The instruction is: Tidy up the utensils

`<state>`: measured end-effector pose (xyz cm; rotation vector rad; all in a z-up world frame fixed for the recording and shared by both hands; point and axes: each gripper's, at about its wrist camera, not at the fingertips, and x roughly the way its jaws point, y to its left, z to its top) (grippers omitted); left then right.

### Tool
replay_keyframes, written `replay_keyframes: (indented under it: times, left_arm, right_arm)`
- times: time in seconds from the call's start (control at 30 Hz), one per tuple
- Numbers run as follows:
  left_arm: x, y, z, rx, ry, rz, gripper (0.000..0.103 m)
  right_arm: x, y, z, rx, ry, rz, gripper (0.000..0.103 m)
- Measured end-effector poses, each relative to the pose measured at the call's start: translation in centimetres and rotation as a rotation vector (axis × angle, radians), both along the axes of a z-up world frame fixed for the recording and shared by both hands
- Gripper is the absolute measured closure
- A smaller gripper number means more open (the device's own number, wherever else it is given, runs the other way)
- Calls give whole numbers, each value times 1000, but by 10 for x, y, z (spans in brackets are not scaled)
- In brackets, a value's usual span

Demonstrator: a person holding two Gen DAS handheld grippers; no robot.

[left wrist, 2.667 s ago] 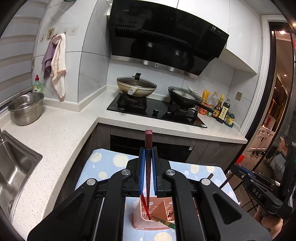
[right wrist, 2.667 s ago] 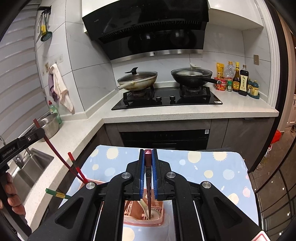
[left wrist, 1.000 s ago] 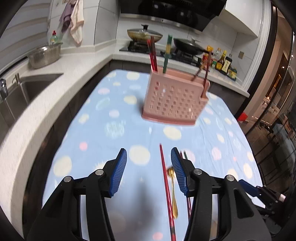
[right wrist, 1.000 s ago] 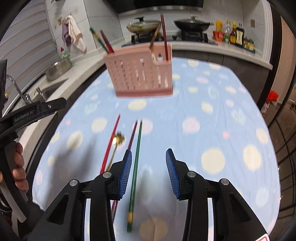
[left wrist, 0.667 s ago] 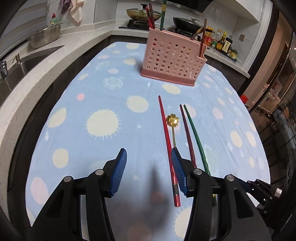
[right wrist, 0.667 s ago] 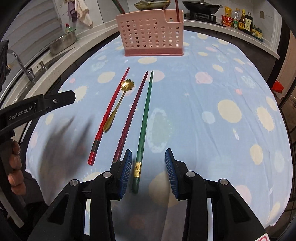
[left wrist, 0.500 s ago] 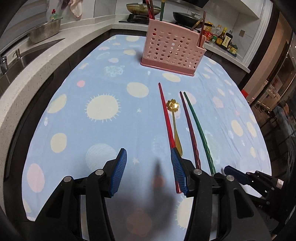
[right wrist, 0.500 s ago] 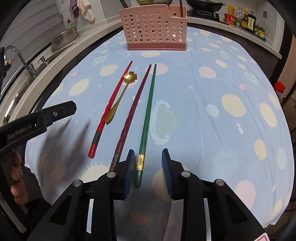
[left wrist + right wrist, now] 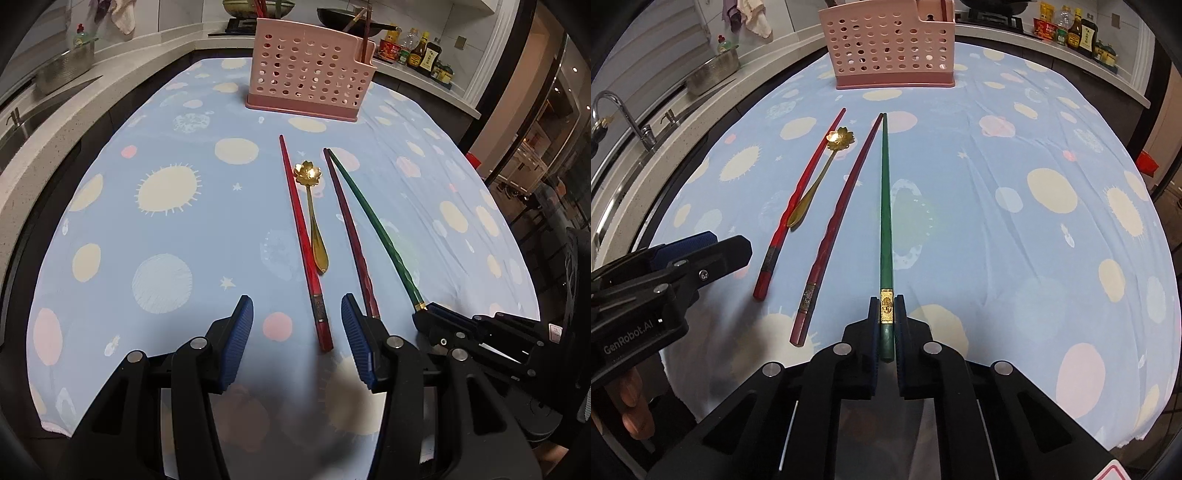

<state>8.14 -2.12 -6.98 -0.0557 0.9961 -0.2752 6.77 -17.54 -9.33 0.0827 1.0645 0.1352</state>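
Note:
A red chopstick (image 9: pixel 301 229), a gold flower spoon (image 9: pixel 312 199), a dark red chopstick (image 9: pixel 349 229) and a green chopstick (image 9: pixel 373 225) lie side by side on the blue dotted cloth (image 9: pixel 166 240). A pink perforated holder (image 9: pixel 310 70) stands at the far end with several chopsticks in it. My left gripper (image 9: pixel 297 310) is open, its jaws either side of the red chopstick's near end. My right gripper (image 9: pixel 886 310) is shut on the green chopstick's (image 9: pixel 885 206) gold-banded near end, which lies on the cloth.
A steel sink with a tap (image 9: pixel 617 110) and a metal bowl (image 9: pixel 66 66) are on the counter to the left. A hob with pans and sauce bottles (image 9: pixel 417 51) are behind the holder. The cloth's near edge (image 9: pixel 55 424) is just below my grippers.
Both grippers came down from the holder to the near ends of the lying utensils. The right gripper has closed on the green chopstick. The left gripper stays open over the red chopstick's end.

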Motion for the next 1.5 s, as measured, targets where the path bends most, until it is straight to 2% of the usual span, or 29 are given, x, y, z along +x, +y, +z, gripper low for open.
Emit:
replay_keyframes:
  times: [0.3,0.63,0.77,0.83,0.93,1.23,1.5]
  left_arm:
    - [5,-5,-12,19,25,-11,57]
    - [8,-7,-19,40,28,-8,66]
    - [7,-6,-19,45,23,-4,79]
    - [7,-5,-20,41,24,-5,89]
    - [7,-2,-20,25,28,-3,96]
    - [5,11,-13,-12,25,24,96]
    - [0,24,16,-39,-29,57,96]
  right_arm:
    - [-2,-7,0,6,1,-25,96]
    - [-3,-6,-1,3,1,-23,96]
    - [-3,-6,-1,4,0,-23,96]
    - [-3,-6,-1,4,0,-23,96]
    - [-3,-6,-1,5,0,-23,96]
    - [-6,-5,3,9,-14,-25,96]
    - [-8,-14,24,44,-59,-51,96]
